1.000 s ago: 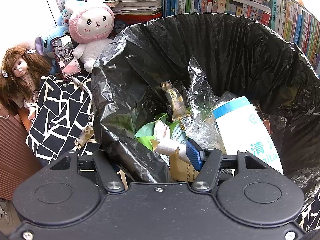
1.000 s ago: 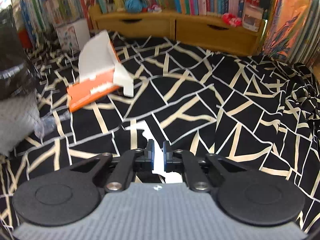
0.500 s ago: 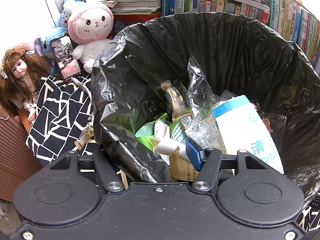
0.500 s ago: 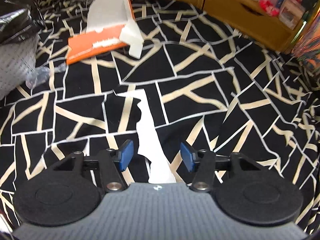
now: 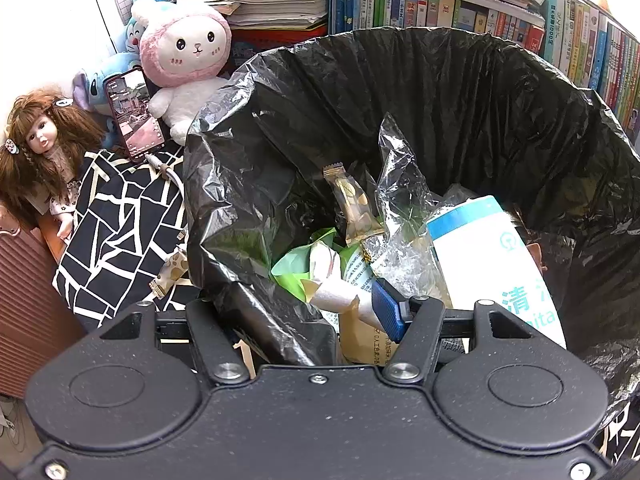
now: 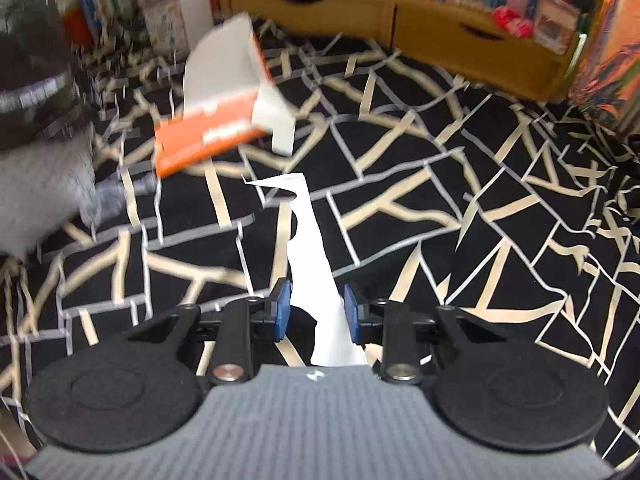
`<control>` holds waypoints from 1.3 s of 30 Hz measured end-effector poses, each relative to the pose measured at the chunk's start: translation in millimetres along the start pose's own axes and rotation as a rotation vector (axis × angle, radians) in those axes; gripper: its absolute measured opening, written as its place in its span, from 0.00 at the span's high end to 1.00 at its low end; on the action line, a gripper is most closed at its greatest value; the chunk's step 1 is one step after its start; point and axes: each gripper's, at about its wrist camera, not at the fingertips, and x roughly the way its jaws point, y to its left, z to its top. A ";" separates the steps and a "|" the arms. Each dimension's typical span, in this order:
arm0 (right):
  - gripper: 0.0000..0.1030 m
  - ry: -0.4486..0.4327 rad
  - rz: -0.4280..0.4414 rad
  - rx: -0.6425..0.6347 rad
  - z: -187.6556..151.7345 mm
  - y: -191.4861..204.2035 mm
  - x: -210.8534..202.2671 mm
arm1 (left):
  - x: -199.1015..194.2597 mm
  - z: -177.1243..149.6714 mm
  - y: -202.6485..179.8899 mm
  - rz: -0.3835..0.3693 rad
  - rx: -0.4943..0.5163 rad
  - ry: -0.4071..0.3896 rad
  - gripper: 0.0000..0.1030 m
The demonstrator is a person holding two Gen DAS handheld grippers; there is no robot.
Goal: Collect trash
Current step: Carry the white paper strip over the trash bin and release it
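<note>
My right gripper (image 6: 316,310) is shut on a torn white paper strip (image 6: 310,240). The strip stands up sharp between the blue pads while the black-and-cream patterned floor cloth (image 6: 460,208) behind it is blurred. My left gripper (image 5: 304,316) is open at the near rim of a bin lined with a black trash bag (image 5: 460,112). The rolled bag edge lies between its jaws and hides the left finger. Inside the bin are a white-and-blue wipes canister (image 5: 492,264), clear plastic (image 5: 400,200), a gold snack wrapper (image 5: 352,204) and green and white paper scraps (image 5: 316,272).
An orange-and-white open carton (image 6: 220,120) lies on the cloth ahead of the right gripper. The grey bin (image 6: 36,184) stands at the left, wooden drawers (image 6: 400,16) behind. Around the bin are a pink plush rabbit (image 5: 184,56), a doll (image 5: 40,148), a phone (image 5: 134,116) and bookshelves (image 5: 480,4).
The right gripper opened over the paper strip, then closed on it and lifted, tilting the view up toward the carton. The left gripper has stayed at the bin rim.
</note>
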 end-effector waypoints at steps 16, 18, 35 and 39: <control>0.66 -0.377 0.277 0.122 87.6 42.4 -110.4 | 0.1 0.0 0.2 -0.001 -0.001 0.000 0.42; 0.66 -0.416 0.341 0.108 98.7 57.7 -122.7 | 0.5 -0.1 0.0 -0.003 -0.001 0.000 0.42; 0.64 -0.393 0.631 -0.094 144.8 198.9 -121.1 | 1.9 -1.6 -0.3 -0.014 -0.007 -0.005 0.42; 0.52 -0.362 0.618 -0.115 136.3 208.9 -114.7 | 1.8 -1.8 0.1 -0.017 -0.008 -0.005 0.42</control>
